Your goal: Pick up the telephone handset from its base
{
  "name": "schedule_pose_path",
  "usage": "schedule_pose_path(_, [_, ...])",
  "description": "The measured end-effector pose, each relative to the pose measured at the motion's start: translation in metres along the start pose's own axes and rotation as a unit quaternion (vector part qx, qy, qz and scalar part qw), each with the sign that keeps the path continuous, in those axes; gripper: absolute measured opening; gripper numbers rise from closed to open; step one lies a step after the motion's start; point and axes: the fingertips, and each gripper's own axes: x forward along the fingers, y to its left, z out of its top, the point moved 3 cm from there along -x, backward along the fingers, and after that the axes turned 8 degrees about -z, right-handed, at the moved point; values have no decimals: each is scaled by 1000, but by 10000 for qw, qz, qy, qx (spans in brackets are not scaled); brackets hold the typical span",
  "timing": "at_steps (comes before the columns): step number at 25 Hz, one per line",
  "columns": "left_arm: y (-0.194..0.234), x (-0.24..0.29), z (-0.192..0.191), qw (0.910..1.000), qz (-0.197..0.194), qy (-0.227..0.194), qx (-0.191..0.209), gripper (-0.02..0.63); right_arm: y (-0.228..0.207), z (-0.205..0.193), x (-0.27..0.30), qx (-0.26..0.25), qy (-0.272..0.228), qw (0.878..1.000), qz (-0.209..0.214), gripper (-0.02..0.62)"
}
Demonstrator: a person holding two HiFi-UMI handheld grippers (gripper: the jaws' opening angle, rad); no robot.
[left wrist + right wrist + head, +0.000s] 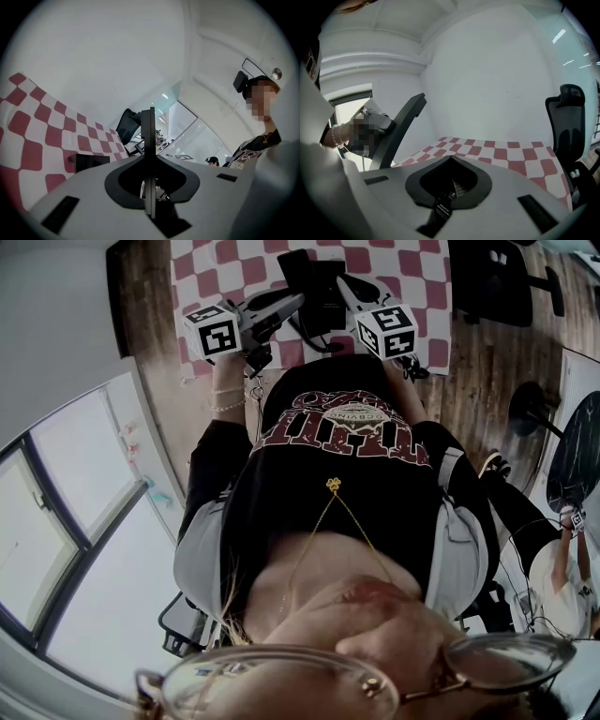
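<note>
Two grippers hang over the checked table [412, 268]. The left gripper [148, 117] is shut tight, empty. The right gripper [343, 283] hides its jaws. The phone [314, 292] sits between them, by the near edge.

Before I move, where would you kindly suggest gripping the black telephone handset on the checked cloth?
Likely its middle, from above, jaws across the narrow width: the black telephone lies flat as a long dark shape on the red-and-white checked cloth. Handset and base cannot be told apart here.
</note>
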Motion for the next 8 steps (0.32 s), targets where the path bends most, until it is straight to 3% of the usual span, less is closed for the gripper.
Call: schedule_pose_path(8, [6, -2, 1, 10000, -33, 56, -54, 75, 3, 3, 6, -18, 8, 10000, 12, 18])
